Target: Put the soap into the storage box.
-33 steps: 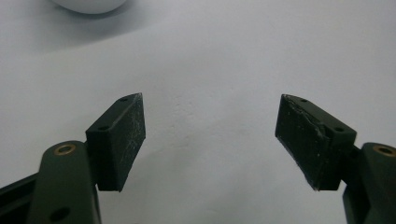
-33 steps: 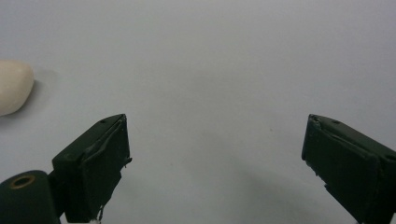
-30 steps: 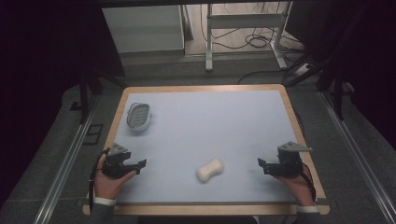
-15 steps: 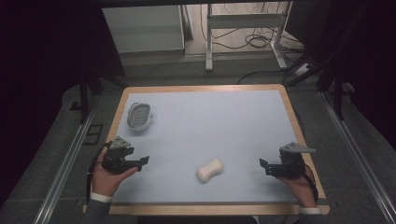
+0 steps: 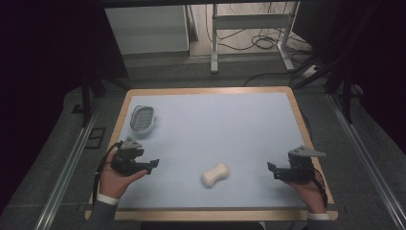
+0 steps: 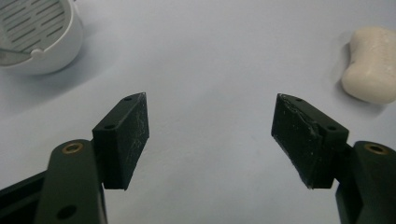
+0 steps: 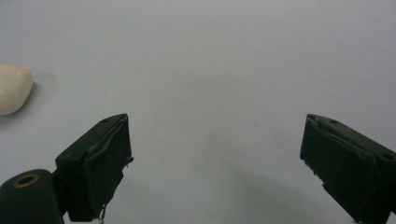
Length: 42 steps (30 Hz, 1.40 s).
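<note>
The soap bar [image 5: 215, 174] lies on the pale blue desk [image 5: 225, 124], toward the near edge and a little left of centre, sitting between the two hands with nothing touching it. It's a waisted, bone-shaped cream bar, and its long axis runs on a slant, near-left end to far-right end as the high view has it. From the left claw [image 5: 152, 166] the soap lies off to the right and slightly ahead; in the left gripper view it sits up at the right edge [image 6: 372, 63], well outside the line between the jaws, so that claw would have to swing right to face it. The left claw looks the nearer of the two, though not by much. Its jaws stand well apart, nothing between them, bare desk beneath; they have just been closing a touch and are still clearly spread. The right claw [image 5: 271, 170] points in from the other side, jaws gaping wide, gripping nothing; in its own view the rounded end of the soap [image 7: 13, 88] peeks in at the left edge. Far off at the desk's back-left sits the white slotted soap dish [image 5: 143, 119], apart from everything.
</note>
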Tool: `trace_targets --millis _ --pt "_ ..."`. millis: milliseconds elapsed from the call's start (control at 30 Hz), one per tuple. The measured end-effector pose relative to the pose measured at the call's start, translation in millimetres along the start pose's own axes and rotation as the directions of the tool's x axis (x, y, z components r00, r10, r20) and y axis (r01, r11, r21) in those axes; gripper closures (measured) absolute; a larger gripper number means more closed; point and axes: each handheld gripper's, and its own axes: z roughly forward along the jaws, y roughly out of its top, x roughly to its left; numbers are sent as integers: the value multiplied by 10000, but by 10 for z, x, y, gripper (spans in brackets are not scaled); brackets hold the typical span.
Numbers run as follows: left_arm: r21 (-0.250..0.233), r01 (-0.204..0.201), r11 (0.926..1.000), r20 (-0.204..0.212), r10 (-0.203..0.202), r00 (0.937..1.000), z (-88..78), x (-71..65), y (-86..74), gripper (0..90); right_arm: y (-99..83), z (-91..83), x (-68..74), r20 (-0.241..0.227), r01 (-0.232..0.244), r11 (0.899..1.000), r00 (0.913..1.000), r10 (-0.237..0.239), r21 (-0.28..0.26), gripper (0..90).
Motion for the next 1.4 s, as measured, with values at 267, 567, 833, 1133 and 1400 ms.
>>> trace_targets --millis 267,567,833,1133,1400 --pt "335 -483 9983 63 482 9988 98 -93 100 271 -7 18 -3 89 58 10000 9999 -59 71 86" --pt "444 -999 9940 286 987 9947 213 -255 194 279 -11 24 0 119 135 9999 9998 -135 74 86" --pt "538 -1276 9904 546 1246 9907 283 -385 288 277 -2 19 28 185 257 9996 9995 -259 74 88" --pt "725 -1586 9847 865 1523 9845 412 -535 352 274 -14 37 25 271 263 9996 9993 -267 139 92" --pt "767 -2053 9757 1185 1955 9735 495 -730 477 269 -12 26 30 288 313 9994 9991 -316 111 95"
